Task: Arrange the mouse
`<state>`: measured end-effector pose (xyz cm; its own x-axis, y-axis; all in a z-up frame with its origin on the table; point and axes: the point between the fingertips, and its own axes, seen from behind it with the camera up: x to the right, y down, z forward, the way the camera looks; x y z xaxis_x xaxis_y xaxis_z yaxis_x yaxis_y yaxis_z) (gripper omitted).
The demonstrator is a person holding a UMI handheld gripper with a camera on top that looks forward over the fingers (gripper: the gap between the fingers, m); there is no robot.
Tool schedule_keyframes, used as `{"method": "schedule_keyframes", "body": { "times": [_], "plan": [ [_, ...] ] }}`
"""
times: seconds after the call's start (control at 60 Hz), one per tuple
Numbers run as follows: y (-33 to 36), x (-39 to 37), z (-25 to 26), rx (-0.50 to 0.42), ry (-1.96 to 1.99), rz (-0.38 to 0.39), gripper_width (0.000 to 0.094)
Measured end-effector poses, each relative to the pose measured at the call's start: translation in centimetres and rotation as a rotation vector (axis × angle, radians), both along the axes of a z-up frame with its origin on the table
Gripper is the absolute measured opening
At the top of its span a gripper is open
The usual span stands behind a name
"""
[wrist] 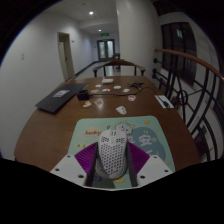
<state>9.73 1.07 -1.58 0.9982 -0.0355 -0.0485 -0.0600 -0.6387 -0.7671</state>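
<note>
Between the jaws, clamped by both purple pads point(84, 158), sits a white perforated mouse point(117, 152), over a pale mouse mat point(85, 133) on the brown worktop point(60, 120); a dark laptop point(60, 98) lies farther off.

The space between the fingers of the gripper point(112, 170) is filled by a white perforated mouse point(116, 153), so no free room is left there; the purple pads point(87, 158) are seen close against its sides. The mouse is carried over a mouse mat point(100, 138), whose far part is bare and could be passed over. Beyond the mat, a broad stretch of the wooden table point(55, 120) is open. The way farther on is blocked by a laptop point(60, 98) at the left, scattered small items point(112, 90) across the middle, and a white object point(164, 100) at the right.
</note>
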Motion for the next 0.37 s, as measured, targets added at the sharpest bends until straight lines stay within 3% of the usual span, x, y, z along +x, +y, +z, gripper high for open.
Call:
{"method": "schedule_keyframes", "body": {
  "times": [0.067,0.133,0.15,0.367],
  "plan": [
    [-1.0,0.0,0.3,-0.016,0.01,0.015,0.0642],
    [-2.4,0.6,1.3,0.003,-0.026,0.036,0.0859],
    [-2.7,0.9,1.7,0.013,-0.038,0.038,0.0877],
    [-11.6,3.1,4.7,0.044,0.022,0.038,0.0853]
  ]
}}
